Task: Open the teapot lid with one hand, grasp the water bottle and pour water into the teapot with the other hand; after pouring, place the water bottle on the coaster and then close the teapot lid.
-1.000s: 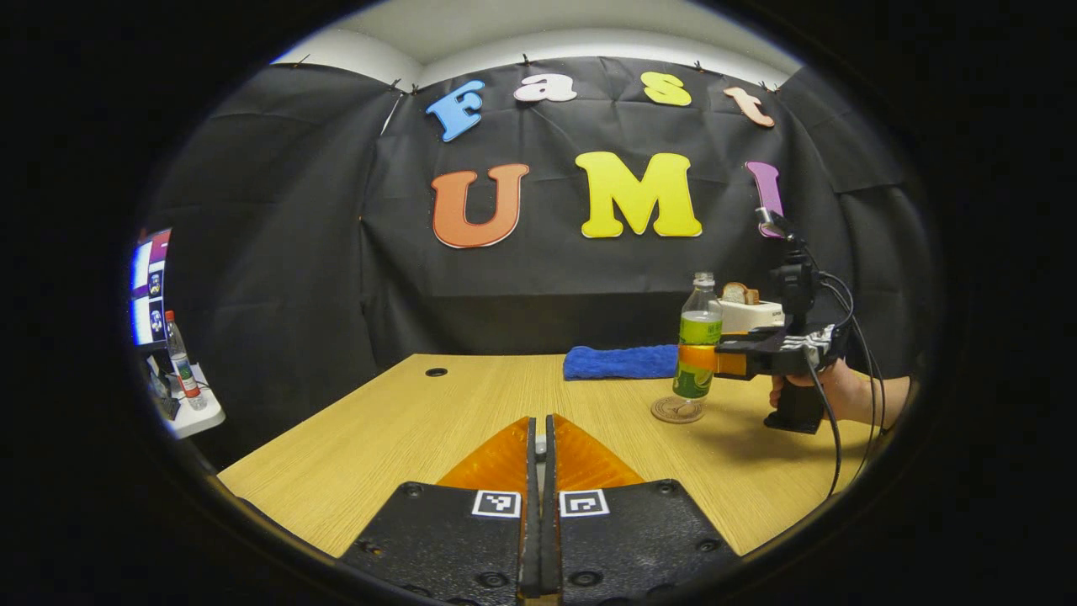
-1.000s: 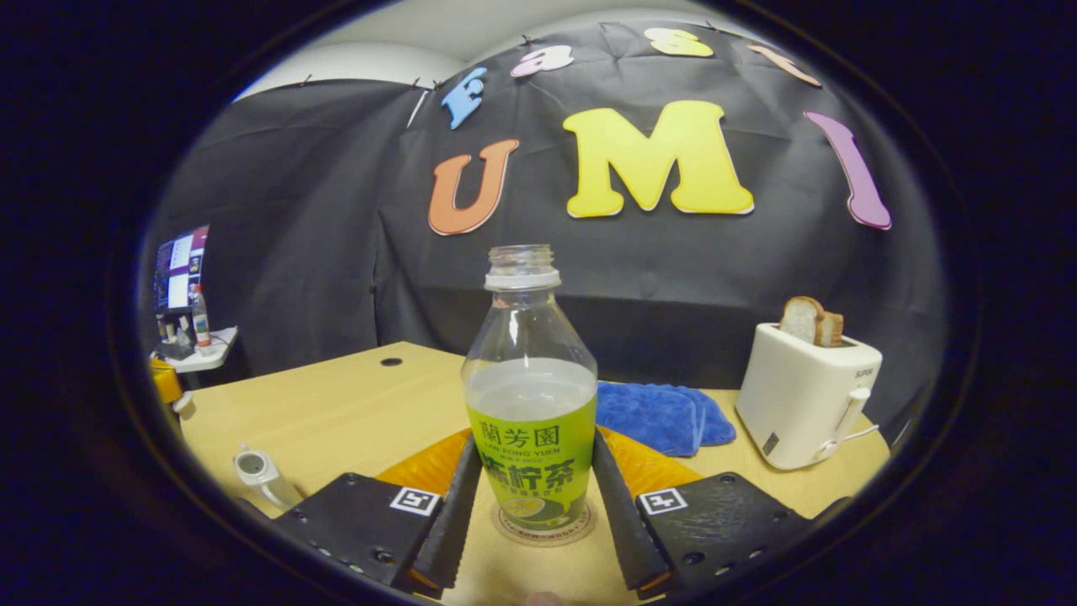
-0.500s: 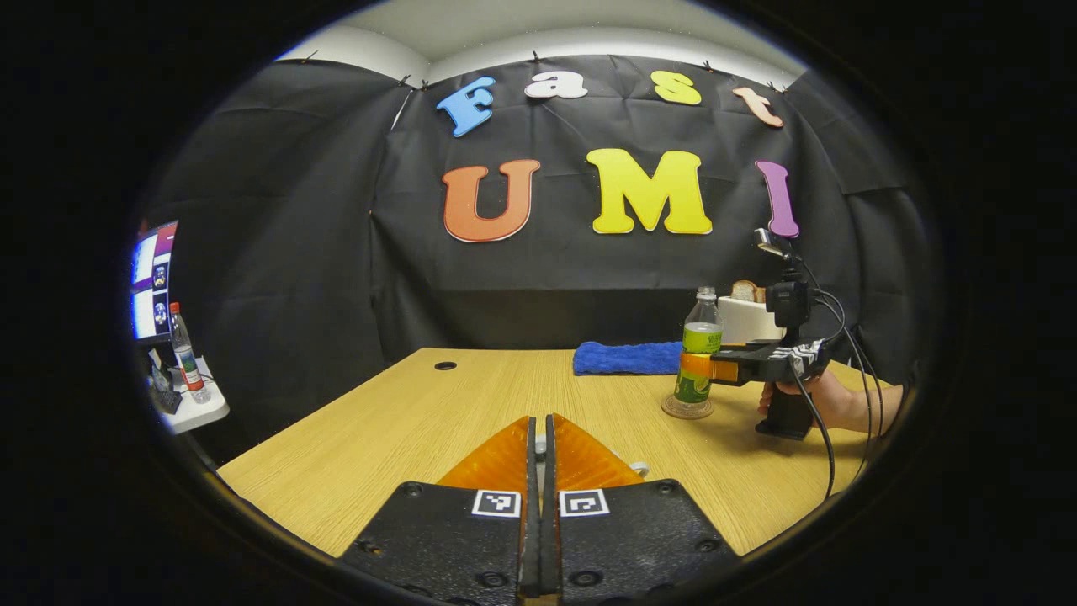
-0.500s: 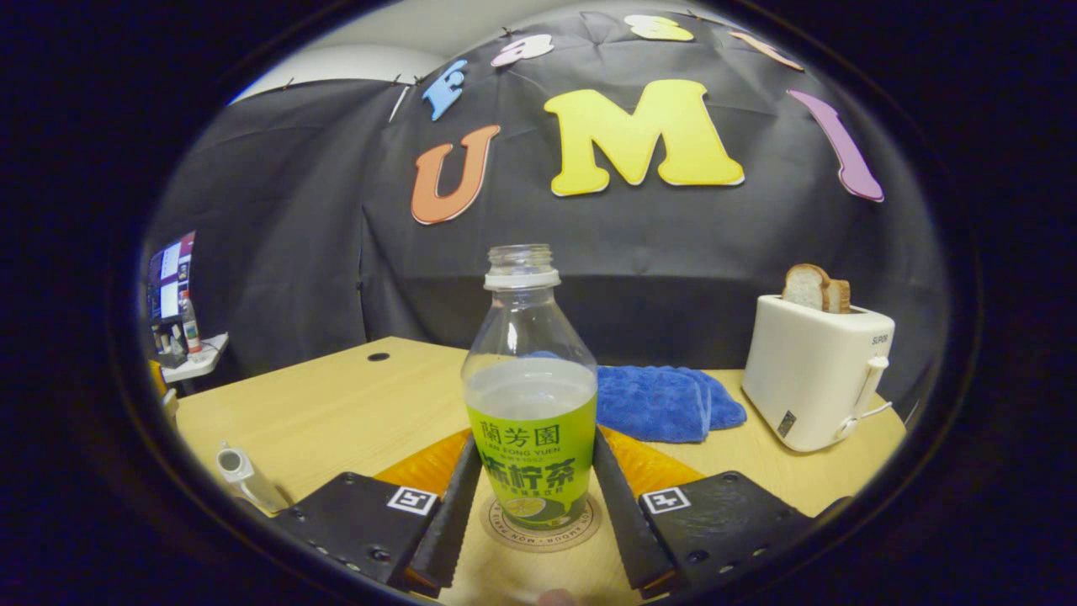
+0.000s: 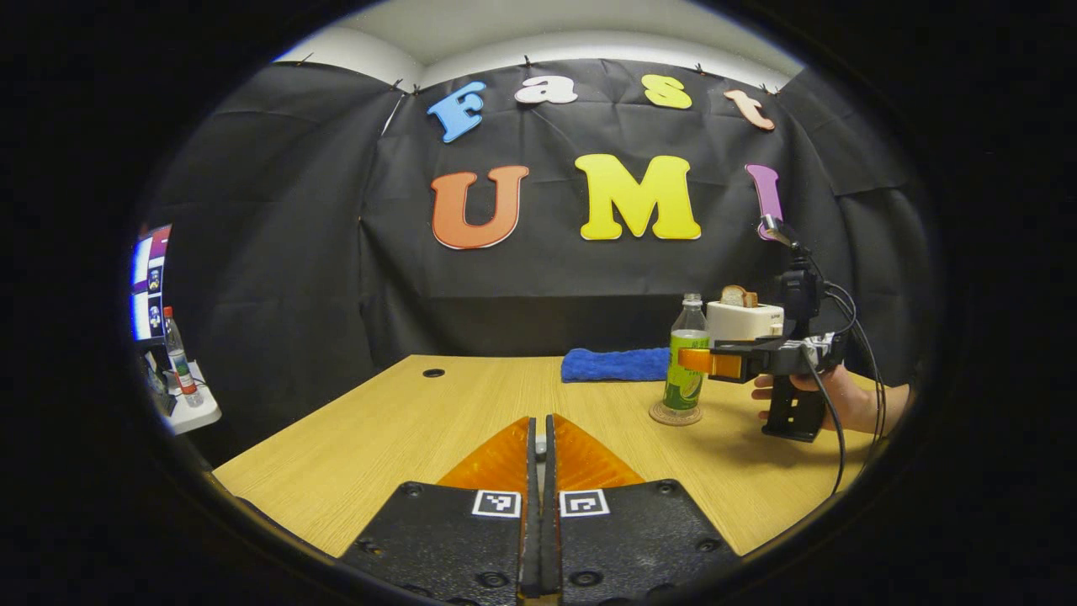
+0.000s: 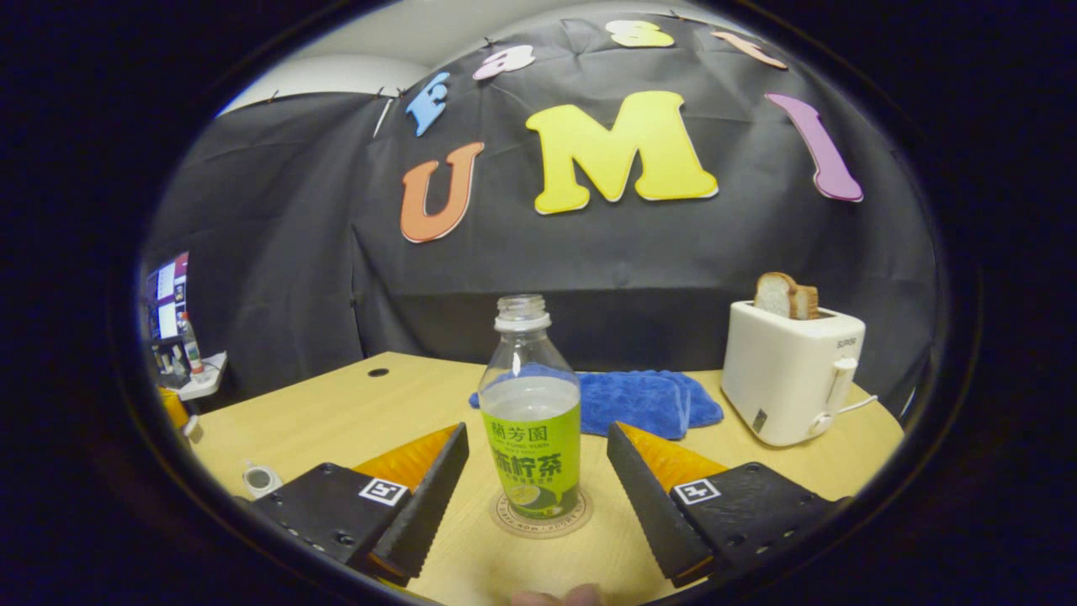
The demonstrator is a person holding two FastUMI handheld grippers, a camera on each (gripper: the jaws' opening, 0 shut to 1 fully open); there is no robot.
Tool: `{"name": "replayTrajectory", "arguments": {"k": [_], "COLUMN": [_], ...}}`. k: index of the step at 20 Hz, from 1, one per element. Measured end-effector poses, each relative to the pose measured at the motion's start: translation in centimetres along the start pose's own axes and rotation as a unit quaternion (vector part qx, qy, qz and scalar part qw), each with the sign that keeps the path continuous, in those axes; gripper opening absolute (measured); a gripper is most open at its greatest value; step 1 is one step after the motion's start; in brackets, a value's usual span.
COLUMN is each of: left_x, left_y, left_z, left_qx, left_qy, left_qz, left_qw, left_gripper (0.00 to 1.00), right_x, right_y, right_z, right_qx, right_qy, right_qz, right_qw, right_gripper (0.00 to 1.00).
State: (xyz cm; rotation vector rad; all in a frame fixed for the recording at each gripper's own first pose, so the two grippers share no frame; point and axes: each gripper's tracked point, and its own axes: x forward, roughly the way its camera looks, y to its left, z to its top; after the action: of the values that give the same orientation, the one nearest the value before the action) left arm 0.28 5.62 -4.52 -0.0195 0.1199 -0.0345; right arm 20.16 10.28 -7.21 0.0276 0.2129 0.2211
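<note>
The water bottle (image 6: 533, 438), clear, uncapped, with a green label and partly full, stands upright on the round coaster (image 6: 538, 530). My right gripper (image 6: 536, 433) is open, one finger on each side of the bottle with a gap to both. The left gripper view shows the bottle (image 5: 688, 324), the coaster (image 5: 676, 414) and the right gripper (image 5: 692, 361) at the table's right. My left gripper (image 5: 539, 425) is shut, with a small pale piece of the teapot lid (image 5: 538, 451) between its tips. The white teapot's spout (image 6: 259, 480) peeks out at lower left, below the left gripper (image 6: 172, 408).
A white toaster (image 6: 791, 370) holding bread stands at the back right, with a blue cloth (image 6: 639, 400) beside it behind the bottle. A hand (image 5: 841, 400) holds the right gripper. The wooden table (image 5: 404, 429) has a cable hole (image 5: 433, 372). A side shelf (image 5: 181, 404) stands off to the left.
My right gripper has opened and drawn back a little, letting go of the bottle, which now stands free on the coaster. My left gripper stays shut and has barely moved.
</note>
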Motion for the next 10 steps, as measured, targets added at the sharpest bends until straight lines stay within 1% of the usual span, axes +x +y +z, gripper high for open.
{"name": "replayTrajectory", "arguments": {"k": [2,3,6,7,8,9,10], "left_x": [0.3,0.4,1.1,1.4,1.7,2.0,2.5], "left_y": [-0.7,-1.0,-1.9,-2.1,-2.2,-2.3,-2.3], "left_z": [0.2,0.3,0.4,0.3,0.3,-0.1,-0.5], "left_qx": [0.000,0.001,0.002,0.001,0.000,0.000,0.002], "left_qy": [-0.002,-0.004,-0.006,-0.006,-0.005,-0.003,0.000], "left_qz": [-0.008,-0.012,-0.021,-0.021,-0.023,-0.023,-0.022], "left_qw": [1.000,1.000,1.000,1.000,1.000,1.000,1.000], "left_gripper": [0.03,0.03,0.03,0.03,0.03,0.03,0.03], "right_x": [-2.2,-3.4,-7.3,-8.7,-10.1,-11.2,-12.2], "right_y": [-0.9,-1.6,-3.2,-3.5,-3.8,-4.0,-4.2], "right_z": [1.0,1.5,3.3,3.8,4.1,4.0,3.9], "right_qx": [0.006,0.002,-0.026,-0.038,-0.049,-0.056,-0.059], "right_qy": [-0.012,-0.021,-0.055,-0.067,-0.077,-0.082,-0.085], "right_qz": [-0.009,-0.019,-0.047,-0.055,-0.062,-0.069,-0.071], "right_qw": [1.000,1.000,0.997,0.995,0.994,0.993,0.992], "right_gripper": [0.97,0.98,0.95,0.97,0.95,0.97,0.97]}}
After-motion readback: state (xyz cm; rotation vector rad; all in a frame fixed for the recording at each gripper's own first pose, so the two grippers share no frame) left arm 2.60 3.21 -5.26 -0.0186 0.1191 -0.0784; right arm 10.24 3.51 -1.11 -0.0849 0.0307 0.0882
